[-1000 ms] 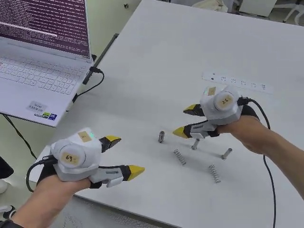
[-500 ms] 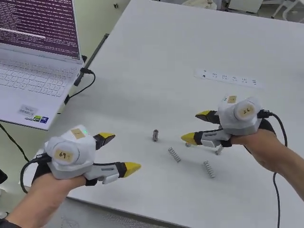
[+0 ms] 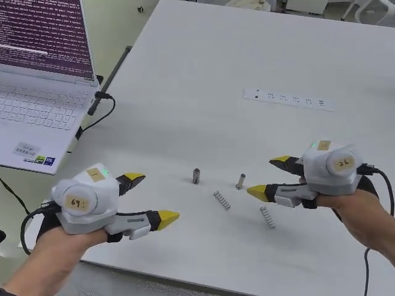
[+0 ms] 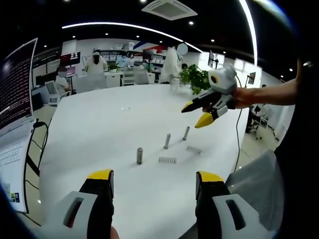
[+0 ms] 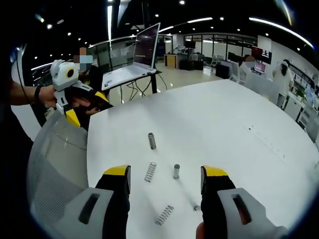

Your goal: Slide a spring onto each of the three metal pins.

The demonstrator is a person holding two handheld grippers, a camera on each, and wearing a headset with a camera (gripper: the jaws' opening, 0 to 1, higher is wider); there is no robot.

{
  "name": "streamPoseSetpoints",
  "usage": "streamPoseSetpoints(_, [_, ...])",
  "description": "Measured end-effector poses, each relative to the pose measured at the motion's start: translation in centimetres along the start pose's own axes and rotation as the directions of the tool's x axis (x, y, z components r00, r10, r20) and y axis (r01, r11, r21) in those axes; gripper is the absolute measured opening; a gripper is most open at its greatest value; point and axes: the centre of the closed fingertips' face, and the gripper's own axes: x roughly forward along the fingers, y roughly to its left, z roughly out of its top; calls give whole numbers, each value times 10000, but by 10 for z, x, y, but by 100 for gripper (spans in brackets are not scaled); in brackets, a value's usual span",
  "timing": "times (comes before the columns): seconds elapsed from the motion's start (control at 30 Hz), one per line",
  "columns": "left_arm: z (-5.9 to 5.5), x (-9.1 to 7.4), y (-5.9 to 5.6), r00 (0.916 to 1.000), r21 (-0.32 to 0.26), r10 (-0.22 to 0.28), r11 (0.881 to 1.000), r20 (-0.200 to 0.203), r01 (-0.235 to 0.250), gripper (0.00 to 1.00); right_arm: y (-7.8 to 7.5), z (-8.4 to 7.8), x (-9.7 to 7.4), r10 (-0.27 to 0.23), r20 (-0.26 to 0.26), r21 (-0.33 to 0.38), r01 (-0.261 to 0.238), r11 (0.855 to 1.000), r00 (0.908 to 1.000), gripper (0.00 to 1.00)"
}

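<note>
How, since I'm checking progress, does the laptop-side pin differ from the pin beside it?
The laptop-side pin looks ribbed, seemingly wearing a spring; the neighbouring pin is smooth and bare. The laptop-side pin looks thicker and darker, the neighbouring pin slimmer and shinier. Both stand on end on the white table.

"69" on left gripper (image 3: 150, 197)

The white table (image 3: 203, 68) carries a white power strip (image 3: 289, 99) towards its far side. Near the front edge a bare metal pin (image 3: 241, 180) stands upright, with a shorter, ribbed-looking upright piece (image 3: 196, 176) to its left. In the left gripper view a second bare pin (image 4: 186, 133) stands just beyond the first. Two springs lie flat in front: the left spring (image 3: 221, 200) between the two uprights, the right spring (image 3: 266, 216) further right
</note>
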Motion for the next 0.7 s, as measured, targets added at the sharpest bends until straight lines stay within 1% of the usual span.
streamPoseSetpoints(0.3, [2,3,-2,9999,20,-129,9999,-8,130,63,-6,-13,-25,-469,255,677,451,9967,9986,58])
streamPoseSetpoints(0.47, [3,5,-5,9997,13,-231,9997,6,231,64,-4,-23,-39,-694,312,1067,657,9921,9971,60])
streamPoseSetpoints(0.7, [6,9,-8,9994,61,-351,9994,8,351,64,0,-36,-53,-991,392,1554,919,9836,9943,61])
